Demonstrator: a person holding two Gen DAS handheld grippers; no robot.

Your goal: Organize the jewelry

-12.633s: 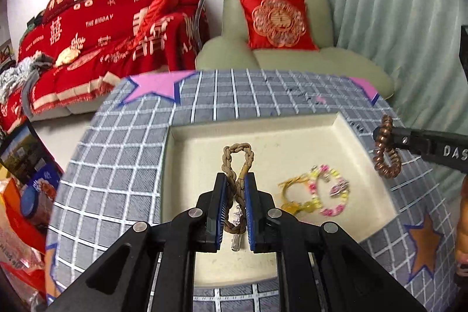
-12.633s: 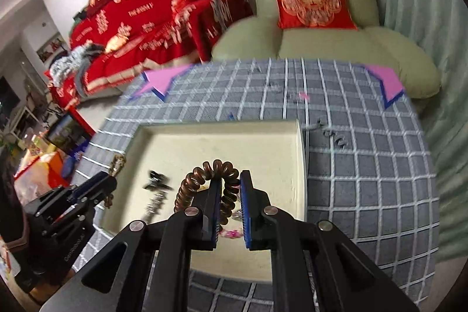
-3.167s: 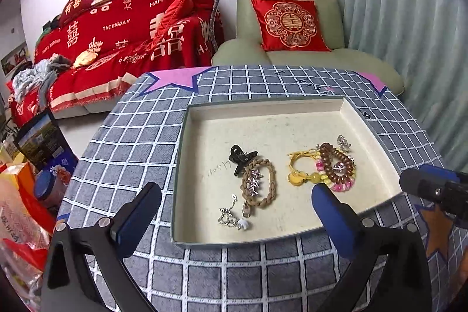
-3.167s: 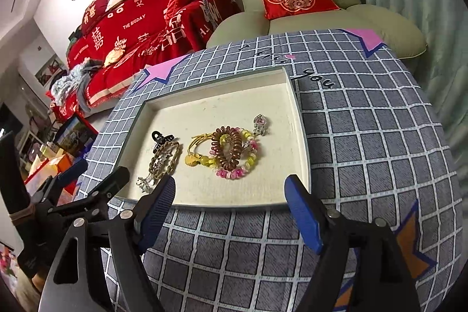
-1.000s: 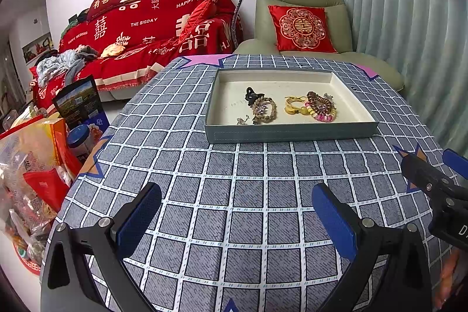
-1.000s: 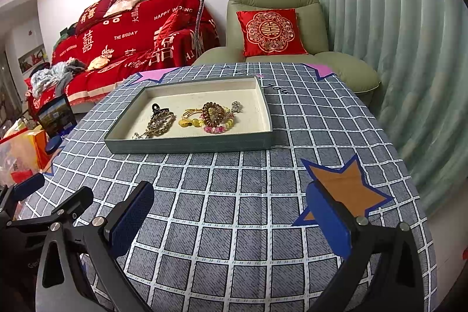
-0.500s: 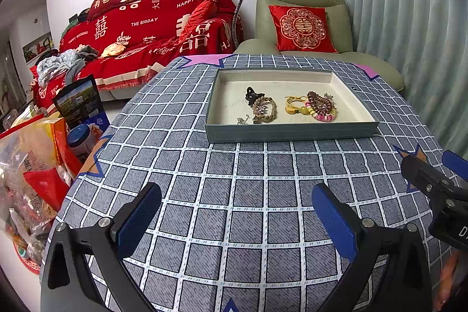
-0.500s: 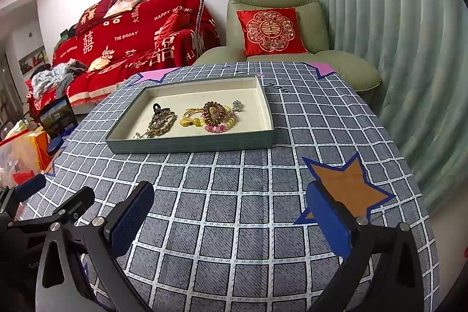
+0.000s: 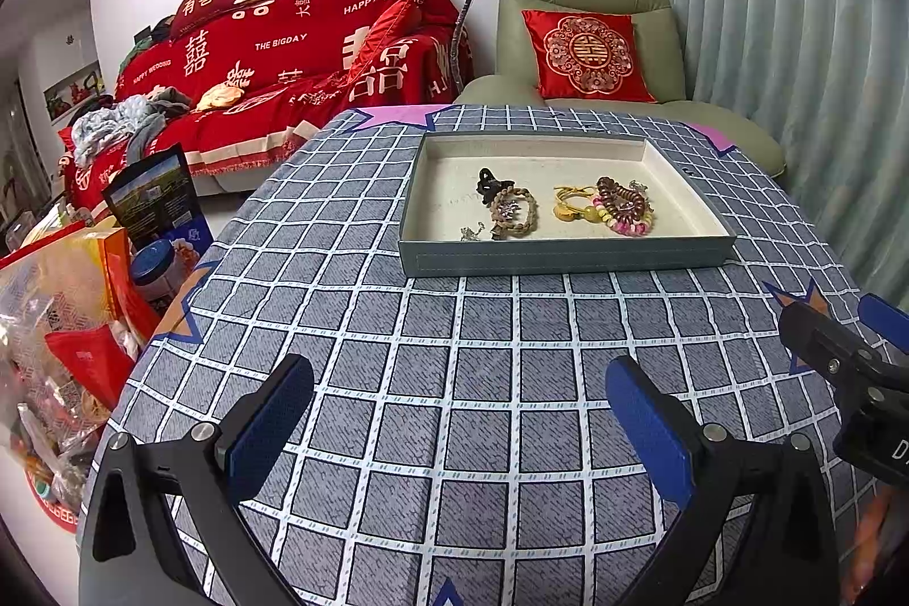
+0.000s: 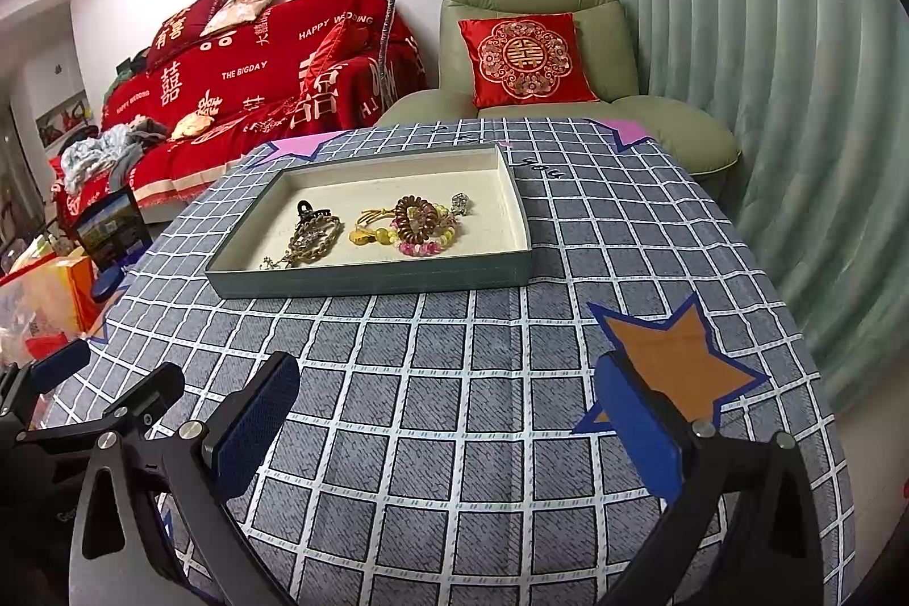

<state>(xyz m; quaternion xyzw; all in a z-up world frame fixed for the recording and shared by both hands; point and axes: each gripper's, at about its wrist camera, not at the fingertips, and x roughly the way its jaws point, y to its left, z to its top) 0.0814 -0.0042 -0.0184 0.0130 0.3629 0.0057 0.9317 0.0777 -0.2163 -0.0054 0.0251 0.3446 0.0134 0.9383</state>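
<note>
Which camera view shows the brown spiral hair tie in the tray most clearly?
The right wrist view: the brown spiral hair tie shows its whole coiled ring, lying on the beaded bracelets. In the left wrist view the hair tie looks flatter and merges with the pink beads in the tray.

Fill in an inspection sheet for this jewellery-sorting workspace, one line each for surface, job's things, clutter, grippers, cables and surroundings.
Surface: checked tablecloth with star prints.
Job's things: tray holding black hair claw, braided bracelet, yellow bracelet, brown spiral hair tie, pink-and-green bead bracelet and small silver pieces.
Clutter: nothing seen on the cloth.
Grippers: left gripper and right gripper open, empty, short of the tray.
Cables: nothing seen.
Surroundings: red-covered sofa, green armchair, curtain, bags on the floor.
</note>
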